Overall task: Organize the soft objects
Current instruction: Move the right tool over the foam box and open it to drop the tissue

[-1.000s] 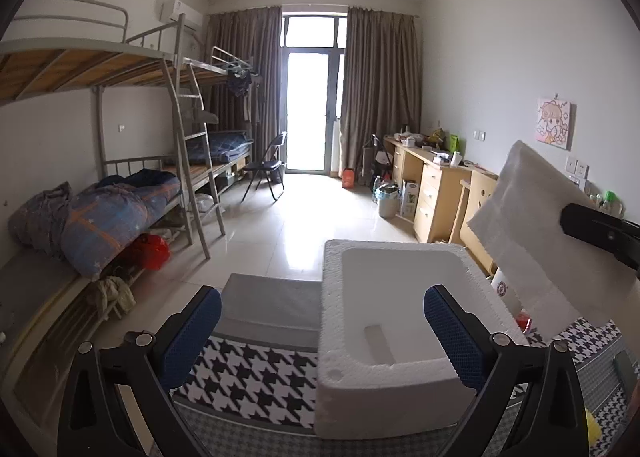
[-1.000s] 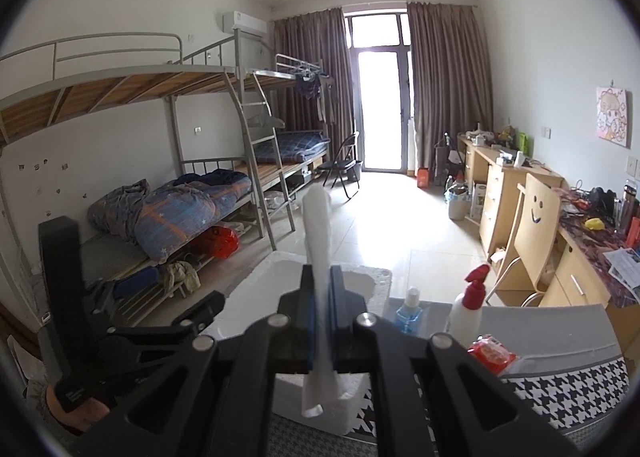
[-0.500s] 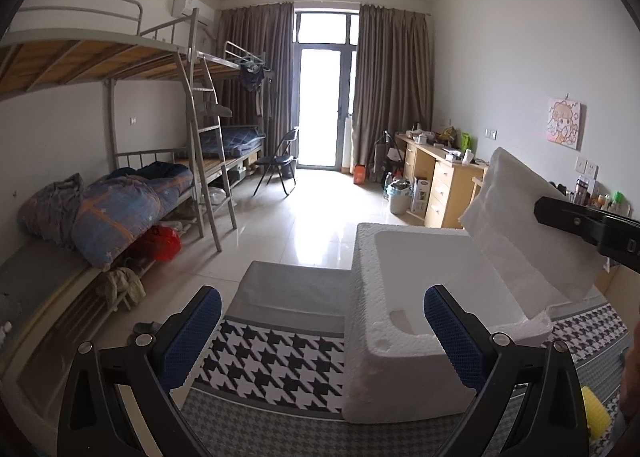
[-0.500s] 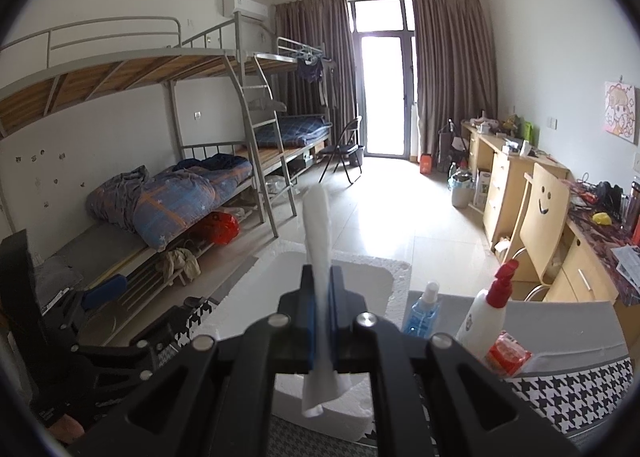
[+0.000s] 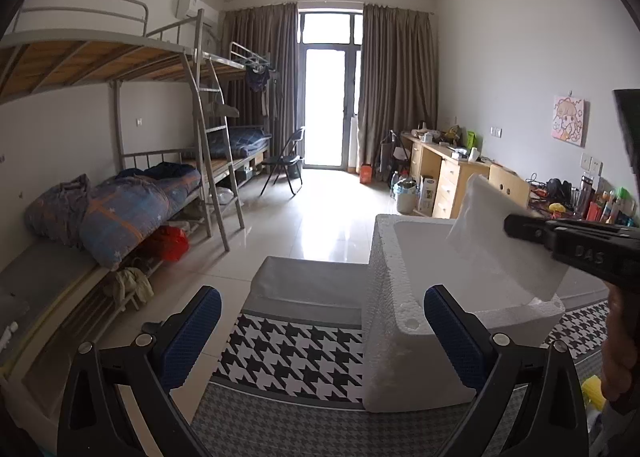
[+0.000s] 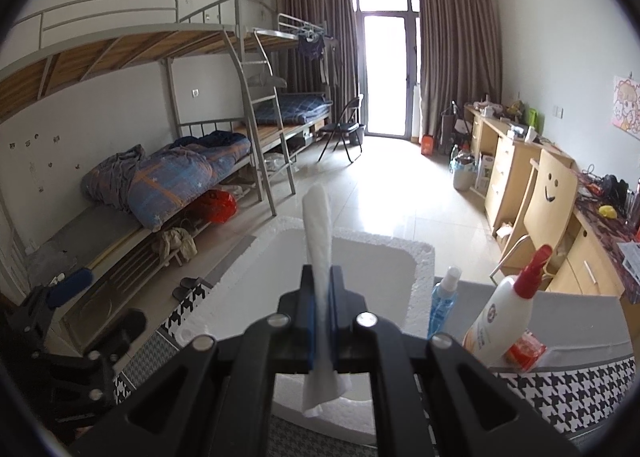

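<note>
Two grippers: my right gripper (image 6: 322,321) is clamping a white foam sheet (image 6: 318,241) over the white styrofoam box (image 5: 404,341); left gripper (image 5: 322,341) fingers are gaping empty.

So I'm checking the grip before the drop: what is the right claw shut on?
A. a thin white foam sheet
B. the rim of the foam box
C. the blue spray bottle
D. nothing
A: the right claw is clamped on a thin white foam sheet standing edge-on above the white foam box.
</note>
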